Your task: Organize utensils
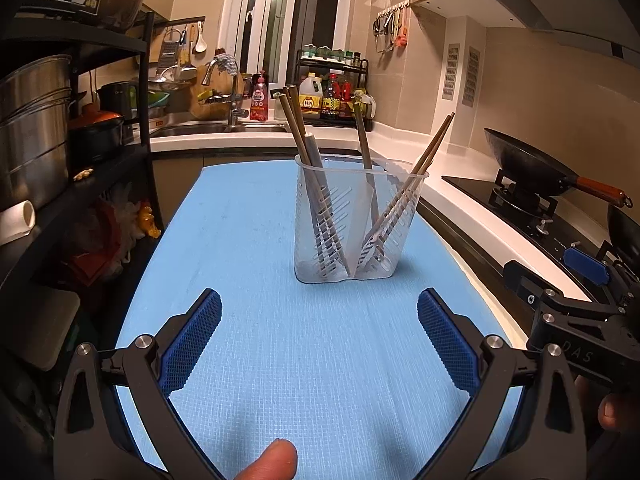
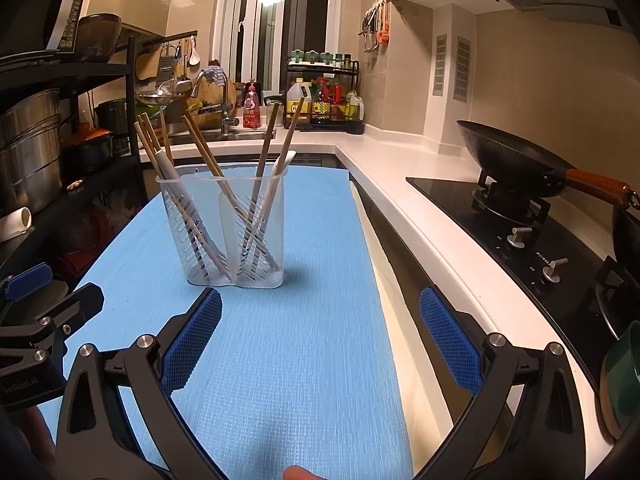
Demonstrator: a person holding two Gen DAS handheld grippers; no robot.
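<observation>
Chopsticks (image 1: pixel 310 168) stand in a clear plastic holder (image 1: pixel 358 222) on the blue mat (image 1: pixel 248 240), straight ahead of both tongs and well beyond their tips. The holder has two compartments split by a middle wall. In the left wrist view, a bundle of chopsticks and a pale grey handle (image 1: pixel 316 160) lean to the upper left out of the left compartment, while in the right compartment one stick leans back and a pair (image 1: pixel 432 148) slants out to the upper right. In the right wrist view the same holder (image 2: pixel 222 228) sits ahead and slightly left of the right tongs, its sticks (image 2: pixel 200 148) fanned out in both directions and crossing near the bottom, with a white handle (image 2: pixel 282 164) leaning at the right rim.

The left tongs (image 1: pixel 319 334) are released, the blue ribbed pads (image 1: pixel 192 344) spread wide apart over bare mat with nothing between them. The right tongs (image 2: pixel 320 334) are likewise released and gripping nothing, their pads (image 2: pixel 450 344) apart over the mat's right edge (image 2: pixel 360 320). Each tool shows at the edge of the other's view, so they sit side by side, near each other.

To the right of the right tongs lies the white counter (image 2: pixel 420 208) with a black stove (image 2: pixel 520 232) and a dark wok (image 2: pixel 516 160) on a burner. Far ahead are a sink tap (image 1: pixel 224 80) and a rack of bottles (image 1: pixel 332 96).
</observation>
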